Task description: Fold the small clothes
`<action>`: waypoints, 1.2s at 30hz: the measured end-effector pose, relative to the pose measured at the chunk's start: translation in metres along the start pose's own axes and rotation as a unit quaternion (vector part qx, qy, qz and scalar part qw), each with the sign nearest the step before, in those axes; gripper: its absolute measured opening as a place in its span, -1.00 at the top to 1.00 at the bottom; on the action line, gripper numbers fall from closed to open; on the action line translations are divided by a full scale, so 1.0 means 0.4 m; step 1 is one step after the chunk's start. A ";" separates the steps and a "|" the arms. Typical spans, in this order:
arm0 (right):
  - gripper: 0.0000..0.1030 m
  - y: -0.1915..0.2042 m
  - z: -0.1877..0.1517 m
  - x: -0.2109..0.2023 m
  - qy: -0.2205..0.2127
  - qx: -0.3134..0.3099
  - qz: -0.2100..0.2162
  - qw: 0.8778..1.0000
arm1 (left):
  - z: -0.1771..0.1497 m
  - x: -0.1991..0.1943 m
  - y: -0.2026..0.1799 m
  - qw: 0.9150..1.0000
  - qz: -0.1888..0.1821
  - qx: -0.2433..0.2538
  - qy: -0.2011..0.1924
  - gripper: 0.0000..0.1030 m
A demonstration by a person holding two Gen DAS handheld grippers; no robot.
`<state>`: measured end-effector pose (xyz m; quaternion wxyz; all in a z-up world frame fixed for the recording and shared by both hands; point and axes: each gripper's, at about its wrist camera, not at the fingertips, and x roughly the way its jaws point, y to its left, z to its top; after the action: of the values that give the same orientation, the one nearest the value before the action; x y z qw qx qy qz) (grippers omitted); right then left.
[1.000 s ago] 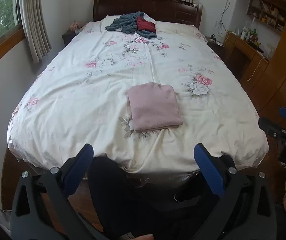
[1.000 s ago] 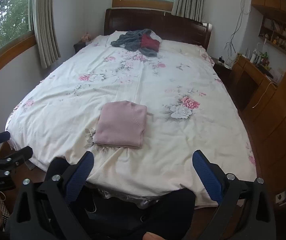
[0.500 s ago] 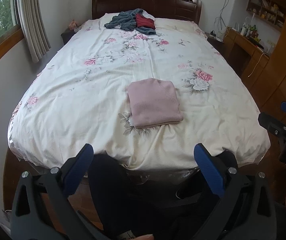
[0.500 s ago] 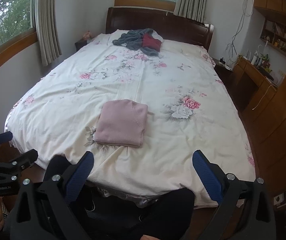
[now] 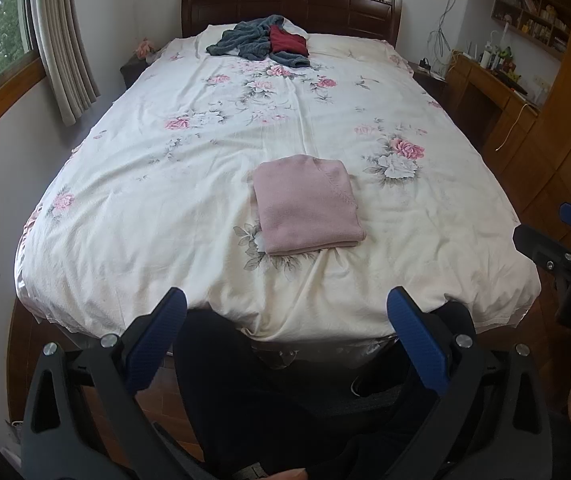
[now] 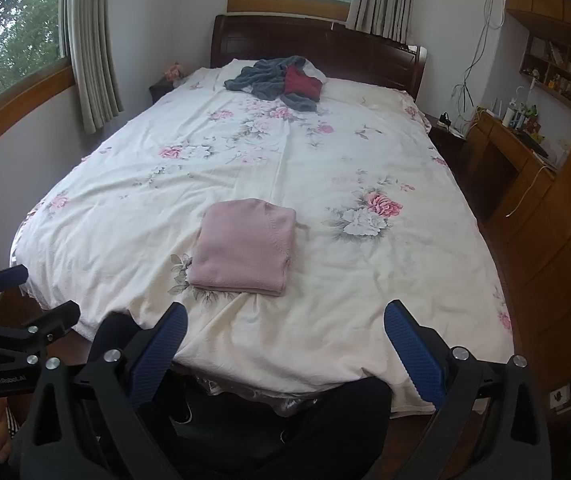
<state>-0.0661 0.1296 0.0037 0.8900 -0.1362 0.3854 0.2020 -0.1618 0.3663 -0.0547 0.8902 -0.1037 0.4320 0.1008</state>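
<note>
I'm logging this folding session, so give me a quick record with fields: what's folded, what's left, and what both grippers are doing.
folded item: pink garment, folded flat near the foot of the bed
unfolded items: grey garment and dark red garment, heaped together by the headboard
left gripper: open, empty, off the foot of the bed
right gripper: open, empty, off the foot of the bed
contact with clothes: none

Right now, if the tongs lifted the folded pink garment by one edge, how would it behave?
The folded pink garment is soft knit, so it would probably droop and unfold. Its stacked layers at the near edge look loose, so they may slip apart. It likely weighs little; the floral bedspread barely dents beneath it.
</note>
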 end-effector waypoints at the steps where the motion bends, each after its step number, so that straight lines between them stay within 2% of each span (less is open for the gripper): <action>1: -0.92 0.000 0.000 0.001 0.000 0.000 0.000 1.000 | 0.000 0.001 -0.001 1.000 0.000 0.000 0.000 -0.93; 36: -0.92 0.006 -0.011 0.008 0.003 0.013 0.003 1.000 | 0.003 0.017 0.012 1.000 -0.001 0.004 0.002 -0.93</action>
<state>-0.0679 0.1308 -0.0018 0.8900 -0.1237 0.3909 0.1993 -0.1578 0.3718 -0.0598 0.8898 -0.1005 0.4342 0.0982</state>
